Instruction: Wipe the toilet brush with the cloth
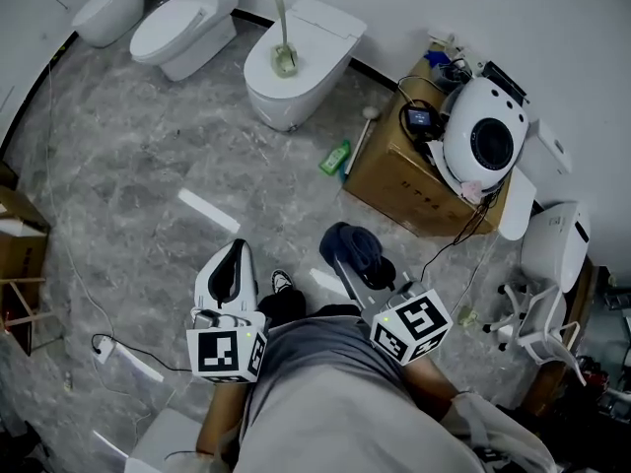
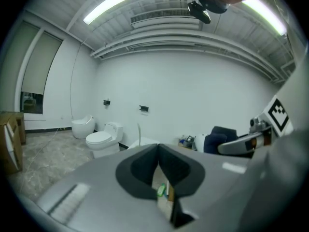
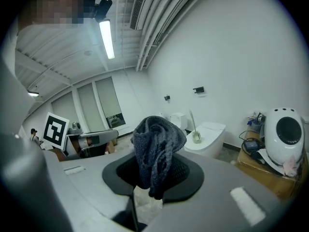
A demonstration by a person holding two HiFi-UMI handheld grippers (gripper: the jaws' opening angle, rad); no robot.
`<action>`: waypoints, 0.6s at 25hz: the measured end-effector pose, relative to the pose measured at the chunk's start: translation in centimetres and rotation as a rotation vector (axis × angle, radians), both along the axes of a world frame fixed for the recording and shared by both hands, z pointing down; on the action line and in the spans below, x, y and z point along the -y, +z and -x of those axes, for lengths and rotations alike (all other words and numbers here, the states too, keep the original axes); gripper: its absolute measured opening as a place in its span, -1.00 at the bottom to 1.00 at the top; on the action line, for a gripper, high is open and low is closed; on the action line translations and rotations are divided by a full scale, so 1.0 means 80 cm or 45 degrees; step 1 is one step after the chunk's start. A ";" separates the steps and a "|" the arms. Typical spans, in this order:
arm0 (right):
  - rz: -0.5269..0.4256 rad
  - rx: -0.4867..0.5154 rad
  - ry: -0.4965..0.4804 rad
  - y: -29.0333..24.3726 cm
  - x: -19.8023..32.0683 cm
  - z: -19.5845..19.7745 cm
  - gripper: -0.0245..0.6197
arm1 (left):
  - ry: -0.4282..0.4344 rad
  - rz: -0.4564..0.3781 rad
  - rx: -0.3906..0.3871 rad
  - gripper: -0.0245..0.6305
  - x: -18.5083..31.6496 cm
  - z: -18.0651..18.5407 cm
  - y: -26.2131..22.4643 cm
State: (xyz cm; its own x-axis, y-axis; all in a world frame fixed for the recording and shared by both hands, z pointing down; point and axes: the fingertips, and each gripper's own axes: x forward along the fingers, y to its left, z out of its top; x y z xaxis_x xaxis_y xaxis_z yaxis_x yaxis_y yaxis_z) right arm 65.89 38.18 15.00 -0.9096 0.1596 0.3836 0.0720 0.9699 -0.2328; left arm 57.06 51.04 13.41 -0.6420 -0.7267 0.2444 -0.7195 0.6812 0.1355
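right gripper (image 3: 154,170) pinches the limp knitted cloth (image 3: 158,141), bunched above its jaws; left gripper (image 2: 158,166) pressed together, empty. toilet brush (image 3: 195,128) far ahead, probably light and stiff: grip its handle.

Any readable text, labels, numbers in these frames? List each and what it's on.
No text is legible.
Cardboard box: dark print on its side, too small to read.
Green bottle: label too small to read.
Marker cubes: square patterns only, no letters.
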 end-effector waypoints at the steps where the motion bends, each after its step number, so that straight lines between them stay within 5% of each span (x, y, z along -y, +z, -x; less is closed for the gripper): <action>1: -0.002 0.010 0.015 -0.001 0.001 0.010 -0.62 | 0.003 0.013 -0.001 -0.93 -0.002 0.010 0.001; 15: 0.023 0.032 0.110 -0.001 0.035 0.120 -0.61 | -0.020 -0.005 -0.005 -0.93 0.000 0.114 0.007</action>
